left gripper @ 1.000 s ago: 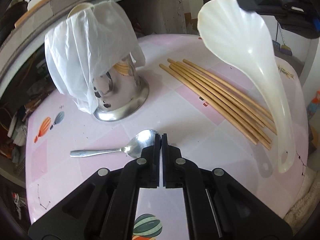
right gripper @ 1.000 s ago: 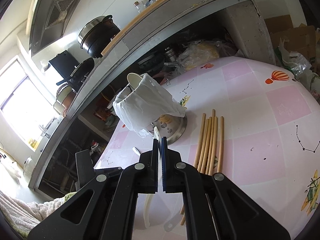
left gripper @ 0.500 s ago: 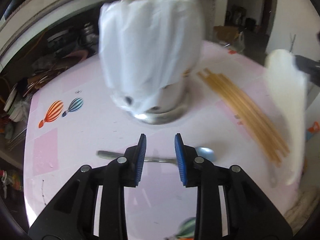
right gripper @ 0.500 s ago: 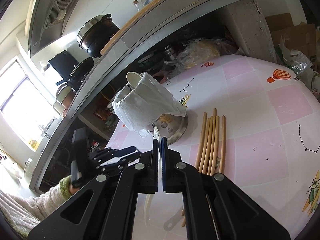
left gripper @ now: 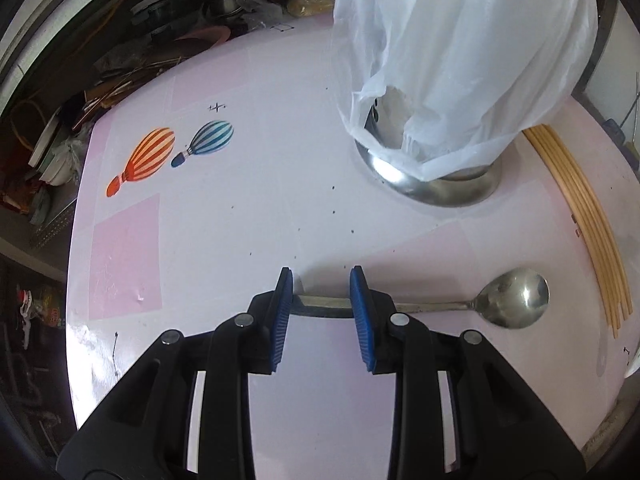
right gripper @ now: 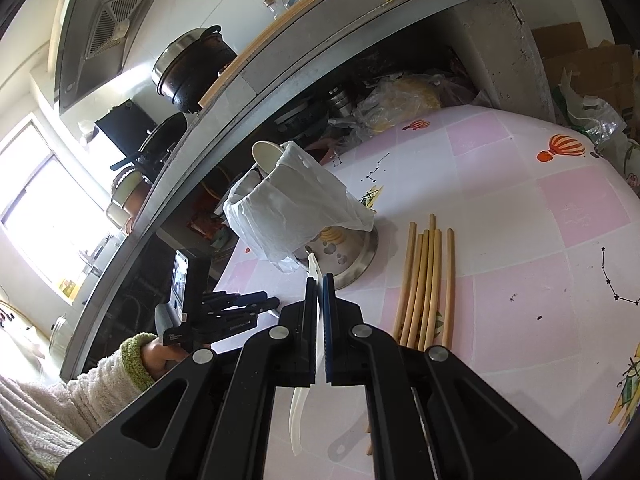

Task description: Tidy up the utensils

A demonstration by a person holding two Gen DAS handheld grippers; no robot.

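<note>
Left tool [left gripper: 322, 276] apart over metal spoon [left gripper: 516, 298] handle on pink desk [left gripper: 240, 220], right tool [right gripper: 319, 280] clamped on white ladle [right gripper: 298, 416], bag-covered steel holder [left gripper: 448, 184] and chopsticks [left gripper: 592, 232] close by.

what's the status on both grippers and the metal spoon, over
Left gripper open, straddling the silver metal spoon handle on the pink table. Right gripper shut on the white plastic ladle. Nothing blocking the spoon.

A white plastic bag [left gripper: 460, 60] hides most of the steel holder [left gripper: 436, 188]; the left claw's [left gripper: 322, 304] fingers cover the spoon [left gripper: 516, 300] handle's end.
</note>
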